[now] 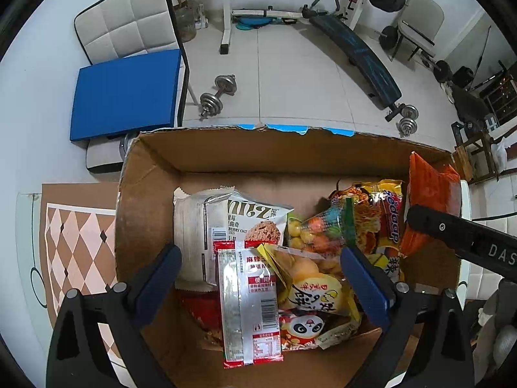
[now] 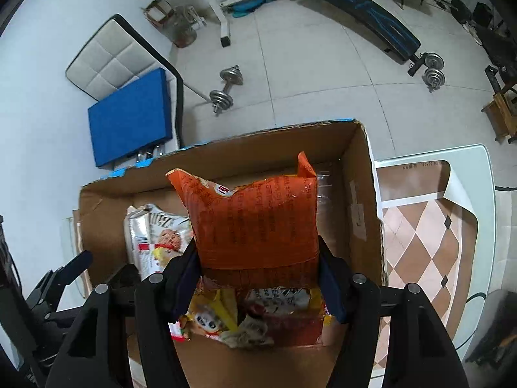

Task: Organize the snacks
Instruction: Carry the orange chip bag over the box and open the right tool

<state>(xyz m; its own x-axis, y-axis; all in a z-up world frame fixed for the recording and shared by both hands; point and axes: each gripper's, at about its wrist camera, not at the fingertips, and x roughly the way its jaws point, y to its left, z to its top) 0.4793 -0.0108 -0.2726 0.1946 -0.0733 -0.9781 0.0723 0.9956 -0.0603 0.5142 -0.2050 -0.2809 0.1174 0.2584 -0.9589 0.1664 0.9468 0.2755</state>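
Pinching orange snack bag (image 2: 255, 223) – right gripper (image 2: 258, 278) | left gripper (image 1: 260, 271) jaws spread | cardboard box (image 1: 155, 200) – cookie pack (image 1: 255, 223) shows fully only in left view

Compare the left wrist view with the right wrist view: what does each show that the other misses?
Left only: the candy bag, the yellow noodle pack and the open left tongs above the snacks.
Right only: both right tongs pads gripping the orange bag, plus the box's bare right end.
Both: the box, cookie bag, orange bag.
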